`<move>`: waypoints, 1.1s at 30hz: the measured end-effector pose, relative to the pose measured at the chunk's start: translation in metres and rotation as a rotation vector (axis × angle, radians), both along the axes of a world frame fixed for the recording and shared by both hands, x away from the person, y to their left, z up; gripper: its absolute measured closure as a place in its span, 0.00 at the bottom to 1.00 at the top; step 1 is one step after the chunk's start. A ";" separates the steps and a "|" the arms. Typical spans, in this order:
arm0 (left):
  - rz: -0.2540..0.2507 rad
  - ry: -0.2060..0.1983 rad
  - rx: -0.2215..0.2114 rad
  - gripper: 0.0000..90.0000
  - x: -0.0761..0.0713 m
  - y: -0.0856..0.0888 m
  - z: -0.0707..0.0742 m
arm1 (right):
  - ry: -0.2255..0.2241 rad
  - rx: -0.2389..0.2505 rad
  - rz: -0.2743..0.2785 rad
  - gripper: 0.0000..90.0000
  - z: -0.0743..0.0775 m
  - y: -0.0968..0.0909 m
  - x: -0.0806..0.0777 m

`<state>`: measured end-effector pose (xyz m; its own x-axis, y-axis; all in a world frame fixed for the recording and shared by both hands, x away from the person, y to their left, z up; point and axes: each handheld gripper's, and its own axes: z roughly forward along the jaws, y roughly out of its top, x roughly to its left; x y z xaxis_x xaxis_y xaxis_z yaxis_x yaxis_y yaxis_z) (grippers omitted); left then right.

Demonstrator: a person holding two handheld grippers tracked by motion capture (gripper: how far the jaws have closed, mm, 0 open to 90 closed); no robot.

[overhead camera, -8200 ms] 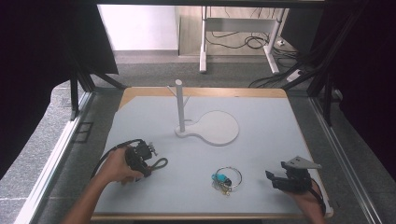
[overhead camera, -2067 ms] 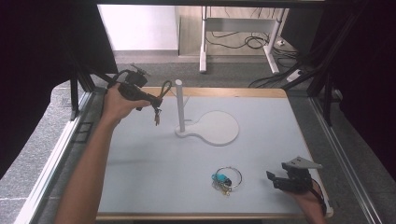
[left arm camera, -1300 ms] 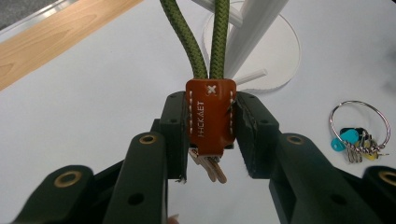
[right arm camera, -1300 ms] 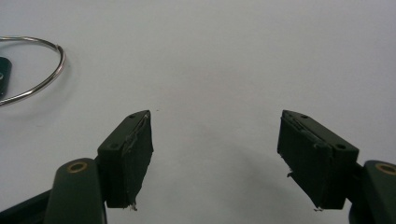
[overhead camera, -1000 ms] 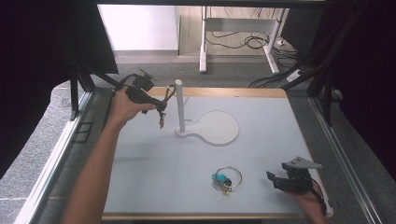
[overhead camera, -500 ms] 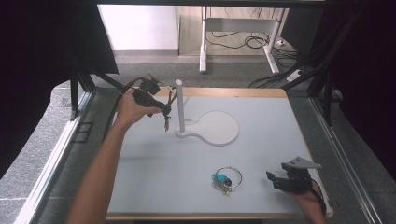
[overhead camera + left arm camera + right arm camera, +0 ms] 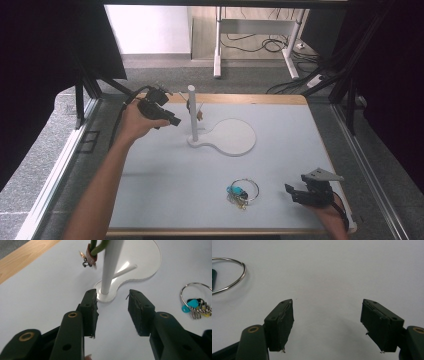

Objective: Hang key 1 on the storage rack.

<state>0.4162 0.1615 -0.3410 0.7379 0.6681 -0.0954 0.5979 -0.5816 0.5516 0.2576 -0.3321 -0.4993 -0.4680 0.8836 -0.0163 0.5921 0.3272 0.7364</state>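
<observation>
High view, from left to right: the left tongs (image 7: 172,120) are up at the far side of the desk (image 7: 165,185), just beside the white post (image 7: 192,112) of the stand. A green loop (image 7: 190,104) with a small brown tag and little metal bits hangs on that post — it looks like it is now on the peg. In the left gripper view the jaws have just been opening, they stand a little apart, and nothing is between them. The loop (image 7: 96,247) hangs free above them.

To do this step well, I think the left hand should pull straight back and slowly, so a jaw does not bump the thin post or catch the loop (the stand could tip).

The post is smooth, round and white, on a flat white base (image 7: 231,136) shaped like a pear. The desk top is pale and plain, with a wood edge.

Nearer the person lies a big shiny wire ring (image 7: 244,189) with a blue tag and some keys — hard and jingly, I guess. At the right, the right tongs (image 7: 296,196) rest low by the desk edge, jaws wide and empty.
</observation>
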 end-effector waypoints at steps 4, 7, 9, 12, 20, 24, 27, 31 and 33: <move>-0.020 -0.007 -0.017 0.64 -0.012 0.001 0.001 | 0.000 -0.003 0.002 0.30 0.000 0.001 0.000; -0.035 -0.004 -0.012 0.63 -0.022 0.002 -0.004 | 0.000 -0.001 0.003 0.30 0.000 0.001 0.000; -0.037 -0.012 -0.022 0.62 -0.029 0.005 -0.006 | -0.002 0.000 0.002 0.31 0.001 0.001 -0.001; -0.036 -0.017 -0.028 0.62 -0.040 0.009 -0.010 | -0.007 0.045 0.014 0.31 0.005 0.001 -0.002; -0.007 -0.013 -0.055 0.62 -0.071 0.025 -0.035 | -0.020 0.128 0.020 0.32 0.014 0.000 -0.005; 0.003 -0.024 -0.063 0.62 -0.084 0.028 -0.044 | -0.014 0.132 0.028 0.33 0.015 0.002 -0.006; -0.004 -0.036 -0.055 0.62 -0.094 0.030 -0.050 | -0.016 0.154 0.043 0.34 0.018 0.004 -0.007; -0.013 -0.054 -0.055 0.61 -0.113 0.028 -0.066 | -0.021 0.164 0.052 0.35 0.020 0.006 -0.008; -0.019 -0.049 -0.063 0.61 -0.115 0.028 -0.070 | -0.022 0.169 0.056 0.35 0.020 0.006 -0.009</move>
